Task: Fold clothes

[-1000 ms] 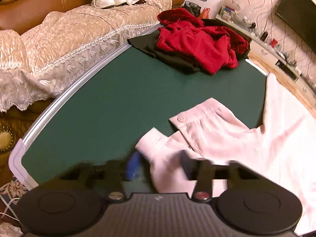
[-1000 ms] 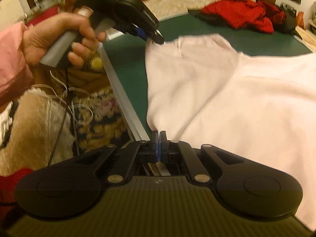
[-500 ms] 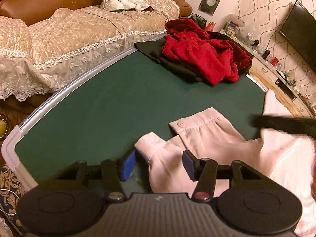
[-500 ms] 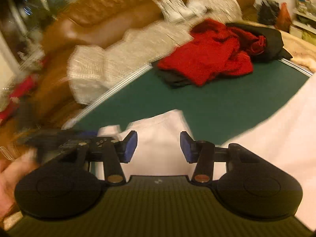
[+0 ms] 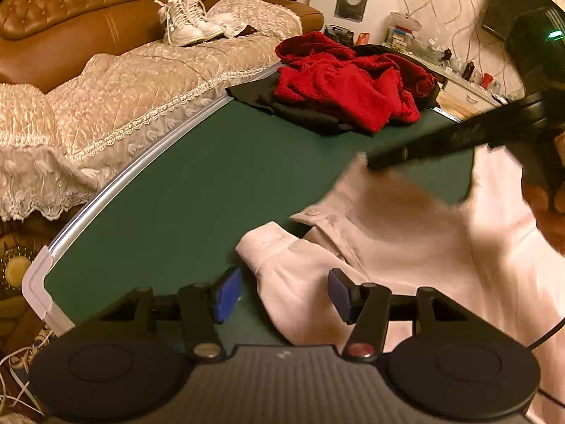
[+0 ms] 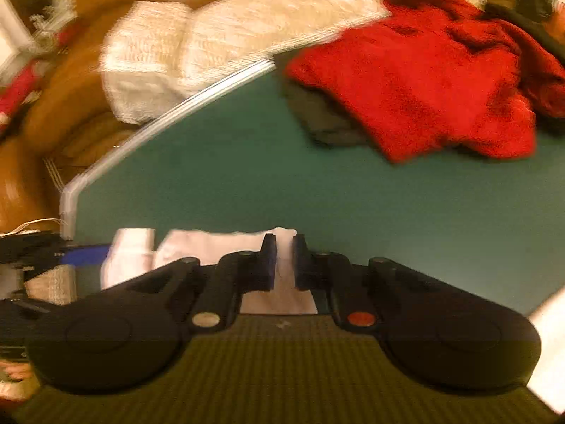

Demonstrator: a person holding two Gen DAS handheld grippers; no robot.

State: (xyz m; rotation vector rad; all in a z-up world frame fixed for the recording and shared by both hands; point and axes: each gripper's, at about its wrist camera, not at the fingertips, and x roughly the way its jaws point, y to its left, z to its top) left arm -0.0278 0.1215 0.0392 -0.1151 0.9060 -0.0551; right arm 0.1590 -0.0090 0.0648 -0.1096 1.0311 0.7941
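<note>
On the green desk (image 5: pixel 219 183) lies the pale pink shirt (image 5: pixel 406 240); the left gripper (image 5: pixel 284 295) straddles its cuff, jaws wide, and the right gripper (image 6: pixel 281 263) has narrow jaws pinching shirt fabric.

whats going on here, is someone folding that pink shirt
Yes. A person works on a pale pink shirt spread on a green table, with a hand-held gripper in each hand. The left hand-held gripper is open, its pads either side of a cuffed sleeve. The right hand-held gripper has nearly closed on an edge of the shirt further in. A red garment lies heaped on dark clothing at the far end.
</note>
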